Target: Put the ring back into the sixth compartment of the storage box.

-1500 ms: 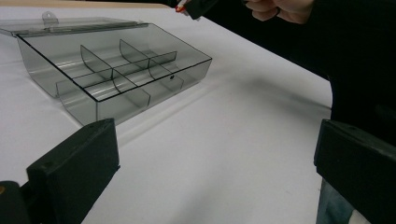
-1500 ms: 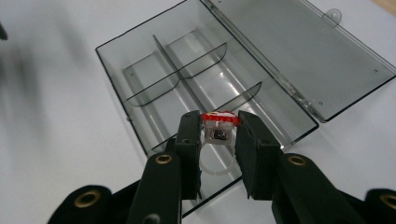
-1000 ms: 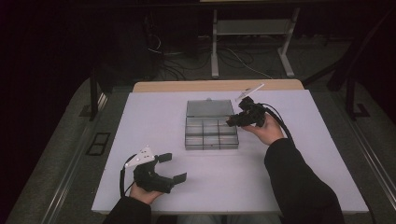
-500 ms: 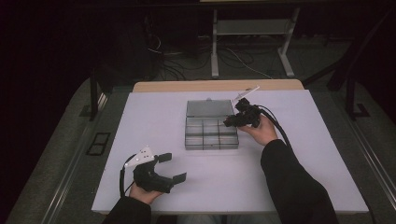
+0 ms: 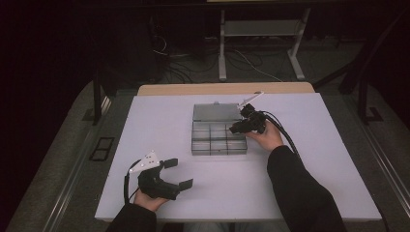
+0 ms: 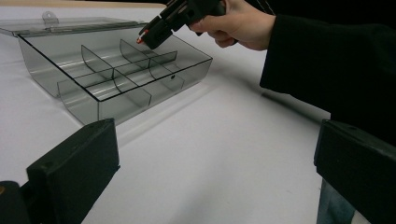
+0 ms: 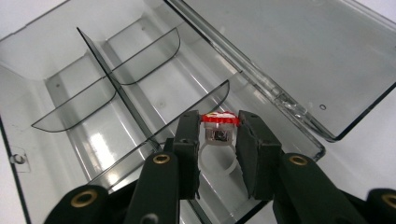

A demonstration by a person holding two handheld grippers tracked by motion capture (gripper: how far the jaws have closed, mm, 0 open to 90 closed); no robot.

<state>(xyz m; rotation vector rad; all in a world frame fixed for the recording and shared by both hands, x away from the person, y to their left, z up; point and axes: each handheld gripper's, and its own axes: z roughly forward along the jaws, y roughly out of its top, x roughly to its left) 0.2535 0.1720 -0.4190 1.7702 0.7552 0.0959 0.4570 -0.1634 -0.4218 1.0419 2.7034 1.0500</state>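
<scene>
Looking down, high view: the white rectangular surface (image 5: 309, 159) carries a clear smoky-grey plastic compartment box (image 5: 217, 139) near its middle, its lid (image 5: 216, 112) lying flat open on the far side.
Right tool, high view: the right tool (image 5: 236, 128) hangs over the box's right-hand compartments, held by a hand in a black sleeve (image 5: 300, 193).
Left tool, high view: the left tool (image 5: 180, 173) rests at the near left of the surface, well apart from the box, jaws spread wide with nothing between them.
Left tool view, box: the compartment box (image 6: 116, 74) stands ahead on the surface, dividers upright, lid (image 6: 70, 24) laid back behind it.
Left tool view, other hand: the right tool (image 6: 145, 36) tilts down over the far compartments, a spot of red at its tip.
Left tool view, own jaws: far apart, at the two lower corners.
Right tool view, grip: the right tool (image 7: 219, 133) is clamped narrow on a small ring with a clear band and a red-and-white round top (image 7: 219, 122).
Right tool view, place: the ring sits between the jaws above a compartment beside the lid hinge; whether it touches the box floor I cannot tell.
</scene>
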